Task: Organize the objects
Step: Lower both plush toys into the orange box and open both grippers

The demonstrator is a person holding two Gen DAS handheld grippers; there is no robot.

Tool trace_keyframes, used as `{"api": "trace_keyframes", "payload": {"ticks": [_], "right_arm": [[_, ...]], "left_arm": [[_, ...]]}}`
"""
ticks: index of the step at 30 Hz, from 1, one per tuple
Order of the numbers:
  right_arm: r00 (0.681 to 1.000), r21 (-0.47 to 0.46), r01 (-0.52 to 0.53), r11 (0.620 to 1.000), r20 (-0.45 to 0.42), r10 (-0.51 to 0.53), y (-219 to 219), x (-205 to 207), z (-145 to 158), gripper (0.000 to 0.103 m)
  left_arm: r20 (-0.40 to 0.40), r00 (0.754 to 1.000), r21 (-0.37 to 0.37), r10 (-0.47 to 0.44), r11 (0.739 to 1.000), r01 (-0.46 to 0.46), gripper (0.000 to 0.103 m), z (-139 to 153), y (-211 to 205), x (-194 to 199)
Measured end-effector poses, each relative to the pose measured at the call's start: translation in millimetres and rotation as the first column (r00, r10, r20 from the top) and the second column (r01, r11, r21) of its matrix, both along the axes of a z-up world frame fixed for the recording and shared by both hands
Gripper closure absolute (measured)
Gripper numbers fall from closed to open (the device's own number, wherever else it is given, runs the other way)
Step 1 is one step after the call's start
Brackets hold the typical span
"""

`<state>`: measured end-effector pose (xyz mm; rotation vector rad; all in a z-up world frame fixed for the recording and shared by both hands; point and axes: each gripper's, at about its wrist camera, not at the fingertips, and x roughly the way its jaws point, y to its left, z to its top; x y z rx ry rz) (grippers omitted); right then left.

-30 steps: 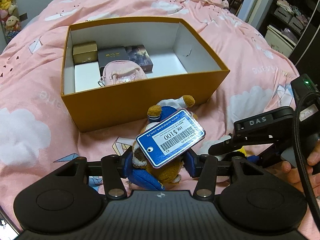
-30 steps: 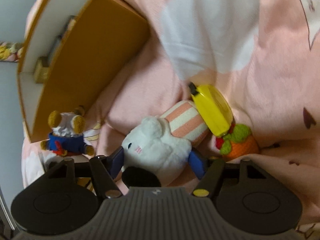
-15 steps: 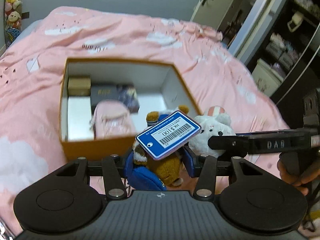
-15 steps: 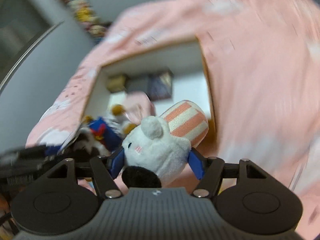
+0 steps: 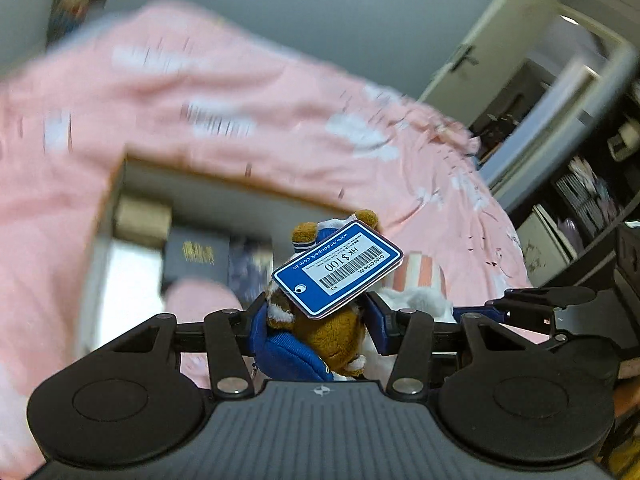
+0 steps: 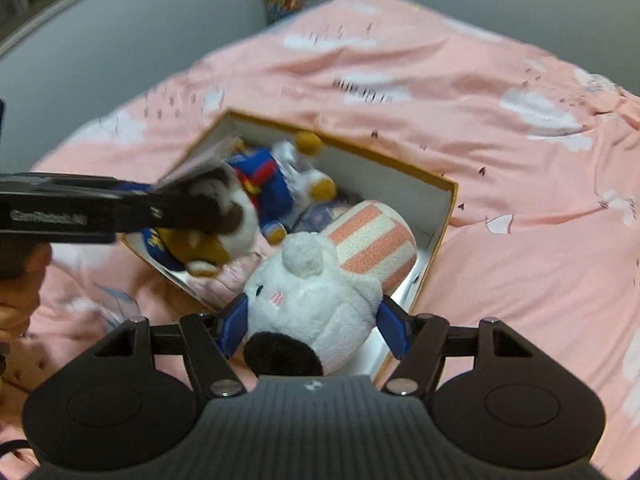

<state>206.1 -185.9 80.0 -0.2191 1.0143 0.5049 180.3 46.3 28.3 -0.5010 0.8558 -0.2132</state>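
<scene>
Two plush toys are in hand, one per gripper, both held above a single open cardboard box (image 6: 444,216) that sits on a pink bedspread (image 6: 500,184) with white cloud prints. The left gripper (image 5: 316,316) is clamped on a brown bear in blue clothes (image 5: 332,336), its blue pads pressing the toy from both sides; one blue price tag (image 5: 338,268) with a barcode hangs off the bear and covers much of it in the left wrist view. From the right wrist camera the same bear (image 6: 240,208) shows to the left, over the near left part of the box, with the left gripper's black finger (image 6: 80,212) reaching in from the left edge. The right gripper (image 6: 314,326) is closed around a white plush animal (image 6: 316,312) with a pink-and-white striped body, seated squarely between the two blue pads (image 6: 234,322) and hanging over the box's near right corner. Inside the box, blurred in the left wrist view, are one gold-coloured small box (image 5: 142,218), one dark box with gold lettering (image 5: 196,256), one pale pink item (image 5: 200,304) and a white flat piece (image 5: 128,276); another dark, patterned item beside them is too smeared to identify. A shelving unit (image 5: 592,200) stands at the right of the room.
</scene>
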Motion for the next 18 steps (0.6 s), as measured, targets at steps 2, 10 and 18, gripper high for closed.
{"api": "trace_keyframes", "payload": {"ticks": [2, 10, 18], "right_arm": [[0.998, -0.047, -0.023, 0.999, -0.051, 0.021, 2.0, 17.4, -9.4, 0.034], [0.971, -0.18, -0.157, 0.971, -0.208, 0.118, 22.7, 60.2, -58.9, 0.034], [0.933, -0.249, -0.26, 0.933, -0.315, 0.176, 36.0, 71.8, -80.1, 0.034]], "left_arm": [[-0.06, 0.998, -0.028, 0.019, 0.999, -0.02, 0.047, -18.2, -1.0, 13.1], [-0.213, 0.976, -0.032, 0.042, 0.998, -0.05, 0.047, -67.2, -4.7, 33.6], [-0.298, 0.955, -0.004, 0.01, 1.0, -0.012, 0.047, -84.0, -17.3, 40.3]]}}
